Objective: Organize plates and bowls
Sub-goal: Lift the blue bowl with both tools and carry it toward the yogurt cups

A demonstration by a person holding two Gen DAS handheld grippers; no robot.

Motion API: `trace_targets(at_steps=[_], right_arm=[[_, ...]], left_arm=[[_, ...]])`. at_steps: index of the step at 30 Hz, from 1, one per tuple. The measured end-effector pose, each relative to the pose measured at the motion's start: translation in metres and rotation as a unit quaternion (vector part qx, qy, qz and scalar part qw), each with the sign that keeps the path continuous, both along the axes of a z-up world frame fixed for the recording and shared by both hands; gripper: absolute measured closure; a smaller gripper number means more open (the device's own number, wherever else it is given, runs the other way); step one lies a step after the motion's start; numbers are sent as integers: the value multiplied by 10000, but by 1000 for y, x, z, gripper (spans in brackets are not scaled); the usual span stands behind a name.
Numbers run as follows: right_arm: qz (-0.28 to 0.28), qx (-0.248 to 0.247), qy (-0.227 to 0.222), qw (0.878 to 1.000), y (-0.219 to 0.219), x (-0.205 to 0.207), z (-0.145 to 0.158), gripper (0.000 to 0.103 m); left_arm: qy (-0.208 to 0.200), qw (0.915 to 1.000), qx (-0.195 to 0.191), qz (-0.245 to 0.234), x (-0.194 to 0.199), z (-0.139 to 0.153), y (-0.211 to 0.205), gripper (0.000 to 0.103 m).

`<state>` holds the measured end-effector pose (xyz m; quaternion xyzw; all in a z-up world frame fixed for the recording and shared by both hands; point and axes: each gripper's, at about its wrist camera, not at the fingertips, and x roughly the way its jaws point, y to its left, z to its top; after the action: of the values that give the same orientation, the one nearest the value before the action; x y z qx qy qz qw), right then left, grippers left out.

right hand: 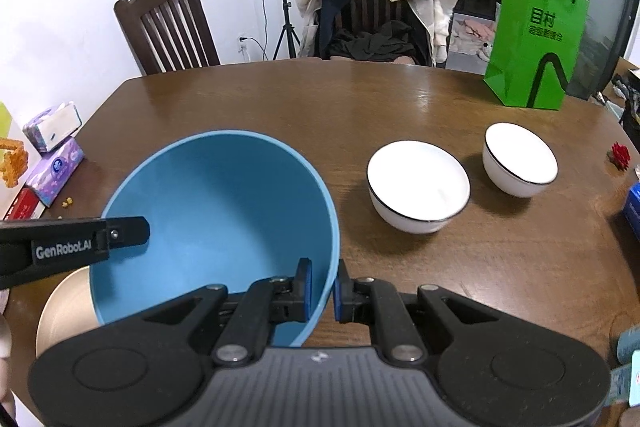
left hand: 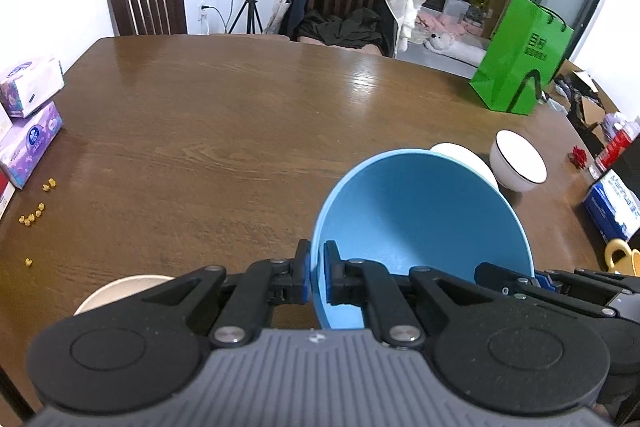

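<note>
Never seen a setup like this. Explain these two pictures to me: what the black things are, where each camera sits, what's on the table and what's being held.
The black things are two hand-held grippers, one in each of a person's hands; each has two fingers with blue pads. A camera on each gripper looks forward along its fingers, so one picture comes from the left gripper and the other from the right gripper. Both are shut on the rim of one blue bowl, on opposite sides, holding it tilted above the wooden table. On the table lie two white bowls, a beige dish partly under the blue bowl, tissue packs and a green bag.
</note>
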<state>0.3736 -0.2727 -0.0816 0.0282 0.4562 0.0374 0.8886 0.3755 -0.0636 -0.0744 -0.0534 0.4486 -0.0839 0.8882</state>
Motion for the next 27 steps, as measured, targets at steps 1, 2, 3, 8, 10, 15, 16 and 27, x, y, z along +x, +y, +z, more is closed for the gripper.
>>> trace_targets(at_steps=[1,2,3,8,10,15,16,27], right_arm=[[-22,14,-6,10000,-1,-4,0,93],[-37,23,-13,10000,-3,-8,0,93],[-60,37,-23,10000,-4,-14,0,93],[-200,75,-32,9998,-13,-33,-2,93],[-264,87,-24,9996,-17,-40,-4,93],[-400,90,-6,9992,-25,-56,-7,93],[-431,94,1,9990,-27,-60,-8,93],[-698,55,54,9975,-45,-84,-12,93]], left_arm=[[2,10000,4,-27,-3,0,-1,96],[3,10000,10,-57,-6,0,-2,96],[2,10000,20,-90,-9,0,-4,96],[-15,9996,58,-268,-23,1,-13,96],[-14,9994,81,-344,-28,1,-17,96],[7,9985,137,-521,-41,-2,-26,96],[17,9984,140,-545,-41,-3,-28,96],[59,9962,143,-860,-56,-9,-47,96]])
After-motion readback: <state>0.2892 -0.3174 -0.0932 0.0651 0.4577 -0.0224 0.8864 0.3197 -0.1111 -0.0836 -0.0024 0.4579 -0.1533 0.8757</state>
